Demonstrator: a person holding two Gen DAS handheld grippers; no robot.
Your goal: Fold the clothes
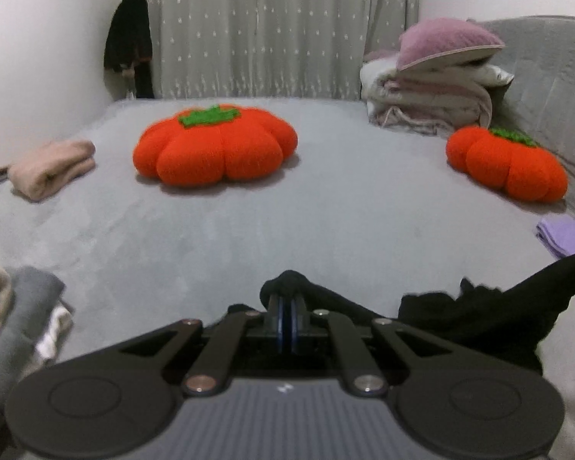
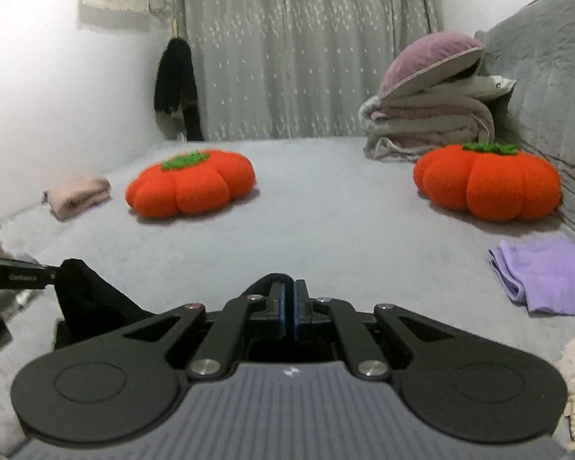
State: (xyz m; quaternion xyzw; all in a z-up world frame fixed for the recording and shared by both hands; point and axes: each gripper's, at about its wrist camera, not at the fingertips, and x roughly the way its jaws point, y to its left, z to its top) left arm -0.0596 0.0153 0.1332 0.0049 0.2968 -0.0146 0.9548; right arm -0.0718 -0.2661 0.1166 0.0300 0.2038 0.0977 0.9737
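Both the left tool point(image 1: 287, 306) and right tool point(image 2: 288, 291) pinch a black garment point(image 1: 479, 306) (crumpled, sagging between them) above the grey bed point(image 1: 287, 222).

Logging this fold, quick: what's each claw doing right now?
Left claw: shut on the black garment.
Right claw: shut on the same black garment.

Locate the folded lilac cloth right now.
The folded lilac cloth lies on the grey bed at the right edge of both views, just in front of the right pumpkin cushion near the headboard.
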